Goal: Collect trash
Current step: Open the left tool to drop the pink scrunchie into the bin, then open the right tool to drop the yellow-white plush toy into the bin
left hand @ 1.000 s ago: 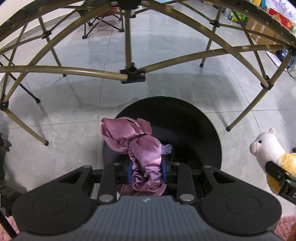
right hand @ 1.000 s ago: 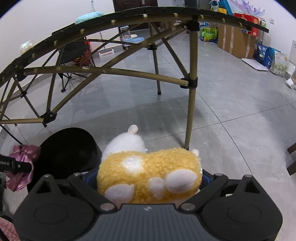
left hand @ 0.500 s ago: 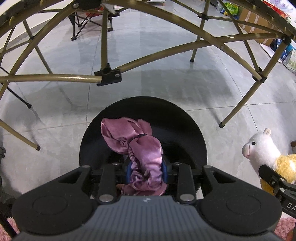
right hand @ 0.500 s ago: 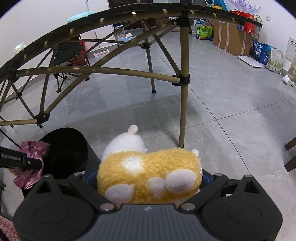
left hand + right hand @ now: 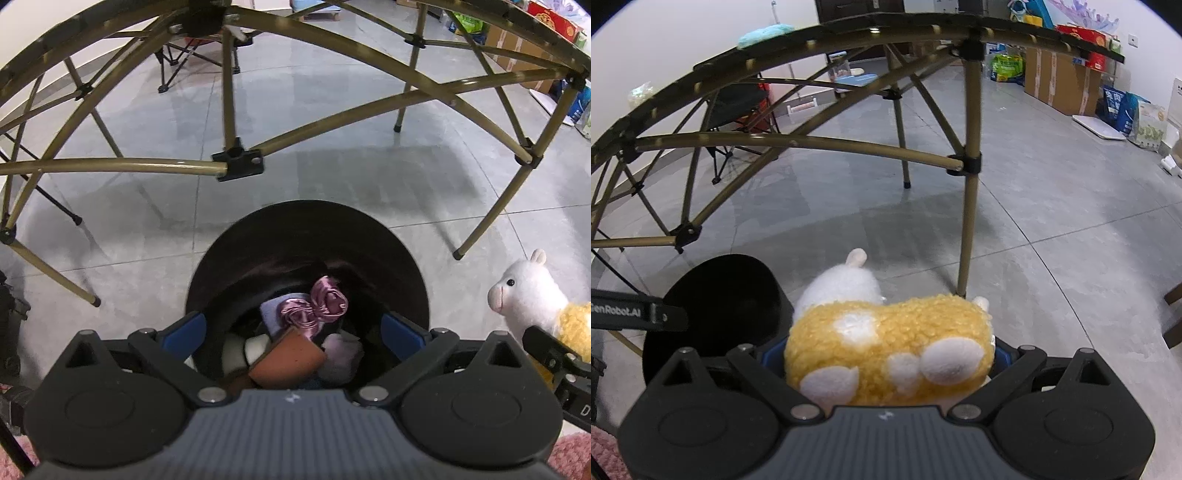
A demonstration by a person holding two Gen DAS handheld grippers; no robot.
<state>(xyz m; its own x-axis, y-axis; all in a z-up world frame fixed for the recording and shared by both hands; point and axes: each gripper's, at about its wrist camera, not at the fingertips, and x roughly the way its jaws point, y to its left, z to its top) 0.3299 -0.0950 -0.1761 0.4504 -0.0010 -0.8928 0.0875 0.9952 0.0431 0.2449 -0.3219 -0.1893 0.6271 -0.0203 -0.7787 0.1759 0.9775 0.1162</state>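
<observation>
Left wrist view is showing the pink satin cloth (image 5: 314,308) lying inside the black bin (image 5: 406,266), on top of a brown block (image 5: 288,360) and pale scraps. Above the bin, the left gripper (image 5: 293,328) is hanging with its jaws spread wide, having just been opening, nothing between them. Beside it, the right gripper (image 5: 886,354) is clamping the yellow-and-white plush alpaca (image 5: 886,347), near a folding table's brass-coloured leg (image 5: 967,229).
</observation>
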